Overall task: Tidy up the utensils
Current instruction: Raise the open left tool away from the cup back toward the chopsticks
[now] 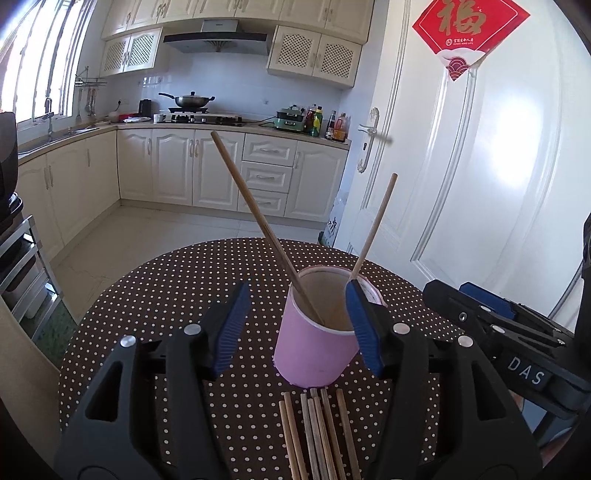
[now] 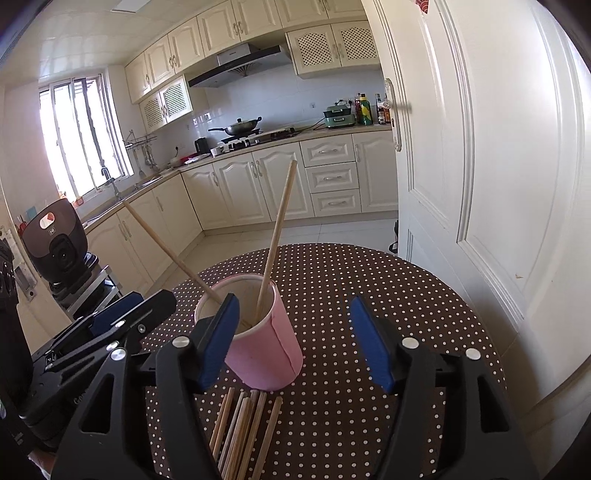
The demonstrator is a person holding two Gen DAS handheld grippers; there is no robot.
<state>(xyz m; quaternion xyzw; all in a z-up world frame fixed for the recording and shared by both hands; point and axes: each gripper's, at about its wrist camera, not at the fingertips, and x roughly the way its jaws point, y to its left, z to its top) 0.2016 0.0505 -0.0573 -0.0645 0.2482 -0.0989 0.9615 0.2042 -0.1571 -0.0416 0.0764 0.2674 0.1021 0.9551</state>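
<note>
A round table under a dark brown cloth with white polka dots (image 1: 184,295) fills the lower half of both wrist views; its near edge is cut off behind the black gripper bodies. Beyond it stand cream kitchen cabinets (image 1: 177,166) and a white panelled door (image 1: 480,166) bearing a red diamond-shaped paper decoration (image 1: 469,26), whose upper tip runs out of the frame.

On the cloth stands an upright pink paper cup (image 1: 314,354) with a white inside. Two long light wooden chopsticks lean in it: one (image 1: 258,218) tilts toward the left, the other (image 1: 375,225) toward the right. Their lower ends are hidden inside the cup.

The left gripper (image 1: 295,328) has its blue-padded fingers apart on either side of the cup, pressing on nothing. Its right pad covers part of the cup's rim in that view, so whether it touches the rim or the right-leaning chopstick cannot be told. The right gripper (image 2: 295,343) also has its fingers spread wide, with the cup (image 2: 266,354) between them, nearer its left pad, which overlaps the rim. Each gripper shows at the edge of the other's view, partly cut off.

Just in front of the cup lies a loose bunch of wooden chopsticks (image 1: 317,432), flat on the cloth. Their near ends vanish under the gripper bodies, so they cannot be counted reliably.
</note>
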